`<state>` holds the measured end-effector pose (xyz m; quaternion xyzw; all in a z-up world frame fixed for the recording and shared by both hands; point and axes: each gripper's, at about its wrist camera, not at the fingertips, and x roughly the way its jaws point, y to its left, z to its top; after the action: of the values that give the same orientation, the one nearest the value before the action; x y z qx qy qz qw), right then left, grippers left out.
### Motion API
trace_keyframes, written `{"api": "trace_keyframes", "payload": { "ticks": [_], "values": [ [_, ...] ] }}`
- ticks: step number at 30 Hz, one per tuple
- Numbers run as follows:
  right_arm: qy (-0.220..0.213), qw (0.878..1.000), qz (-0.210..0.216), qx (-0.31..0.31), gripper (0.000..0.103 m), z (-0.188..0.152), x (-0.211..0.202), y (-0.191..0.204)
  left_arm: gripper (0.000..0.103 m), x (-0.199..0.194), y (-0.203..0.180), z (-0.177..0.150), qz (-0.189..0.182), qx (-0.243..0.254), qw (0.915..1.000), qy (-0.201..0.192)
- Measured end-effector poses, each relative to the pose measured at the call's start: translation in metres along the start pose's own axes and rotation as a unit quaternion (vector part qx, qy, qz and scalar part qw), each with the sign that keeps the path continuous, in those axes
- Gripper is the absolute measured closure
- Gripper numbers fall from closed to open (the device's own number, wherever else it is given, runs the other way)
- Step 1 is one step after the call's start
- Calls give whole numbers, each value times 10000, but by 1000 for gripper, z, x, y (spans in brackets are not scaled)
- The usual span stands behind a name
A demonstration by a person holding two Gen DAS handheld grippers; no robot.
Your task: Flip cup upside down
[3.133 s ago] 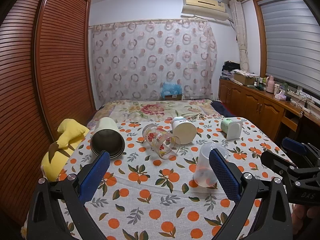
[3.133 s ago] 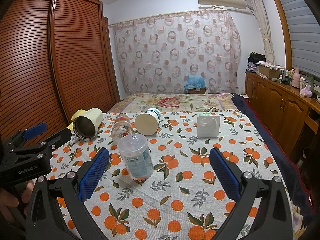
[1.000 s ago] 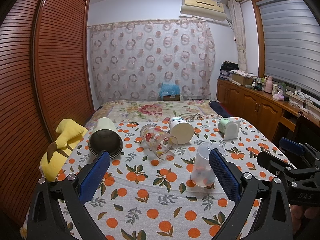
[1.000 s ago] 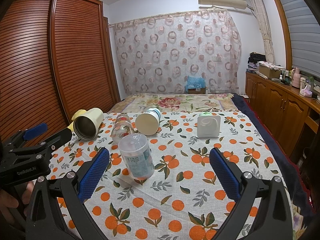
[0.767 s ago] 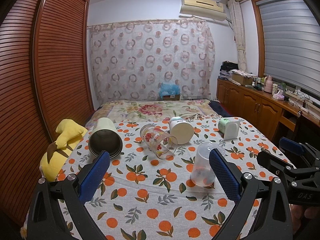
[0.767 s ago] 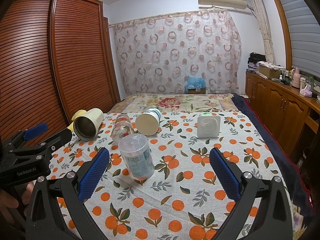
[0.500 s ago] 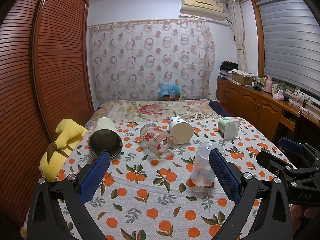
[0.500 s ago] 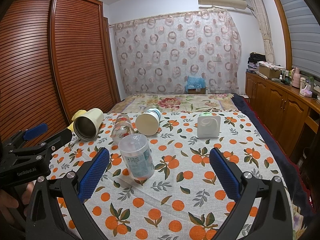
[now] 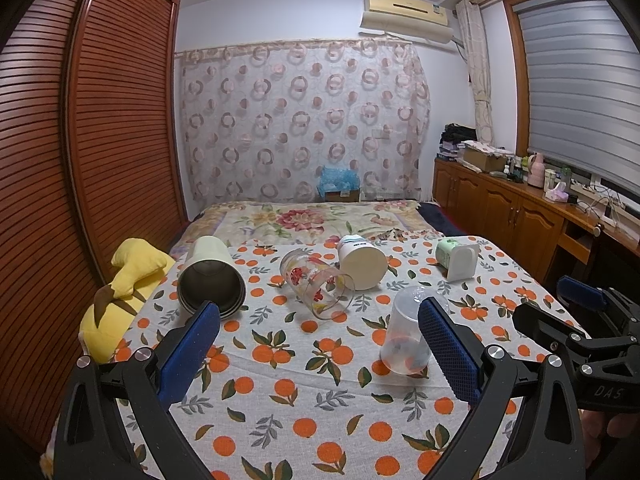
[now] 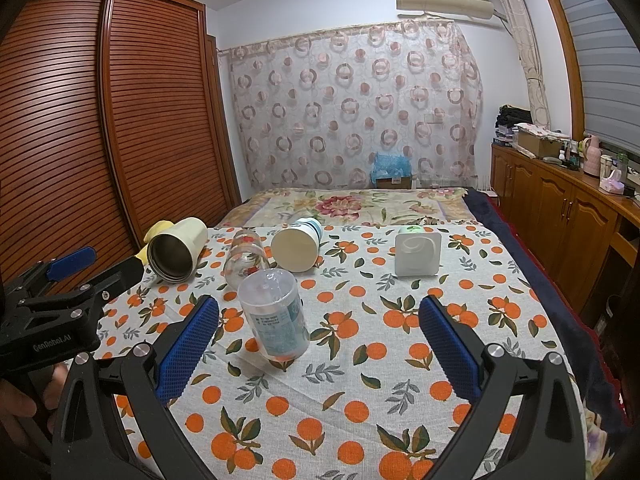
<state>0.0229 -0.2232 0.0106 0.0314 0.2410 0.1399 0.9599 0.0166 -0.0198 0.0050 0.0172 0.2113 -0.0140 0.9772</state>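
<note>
Several cups lie on their sides on an orange-print cloth (image 9: 280, 408). A clear plastic cup (image 9: 408, 332) lies nearest, also in the right wrist view (image 10: 276, 316). Behind it lie a painted glass cup (image 9: 316, 284), a cream paper cup (image 9: 362, 262), a cream metal-lined tumbler (image 9: 210, 276) and a white square cup (image 9: 458, 258). My left gripper (image 9: 320, 344) is open and empty, the clear cup just inside its right finger. My right gripper (image 10: 320, 340) is open and empty, short of the clear cup.
A yellow plush toy (image 9: 120, 284) lies at the cloth's left edge by the slatted wardrobe (image 9: 80, 160). A wooden cabinet (image 9: 520, 216) runs along the right. The bed's floral blanket (image 9: 304, 220) lies behind the cups.
</note>
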Motion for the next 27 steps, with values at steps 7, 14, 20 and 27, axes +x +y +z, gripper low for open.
{"api": "trace_keyframes", "payload": {
  "ticks": [7, 14, 20, 27],
  "values": [
    [-6, 10000, -6, -11, 3, 1, 1, -1, 7, -2, -6, 3, -23, 22, 10000, -29],
    [-6, 10000, -6, -12, 3, 0, 0, 0, 7, -2, -7, 3, -20, 28, 10000, -33],
    [-4, 10000, -3, -10, 3, -1, 0, 0, 7, 0, -7, 3, -23, 19, 10000, -36],
    [-6, 10000, -7, -12, 3, -2, 0, 1, 7, -1, -5, 2, -24, 11, 10000, -38]
  ]
}}
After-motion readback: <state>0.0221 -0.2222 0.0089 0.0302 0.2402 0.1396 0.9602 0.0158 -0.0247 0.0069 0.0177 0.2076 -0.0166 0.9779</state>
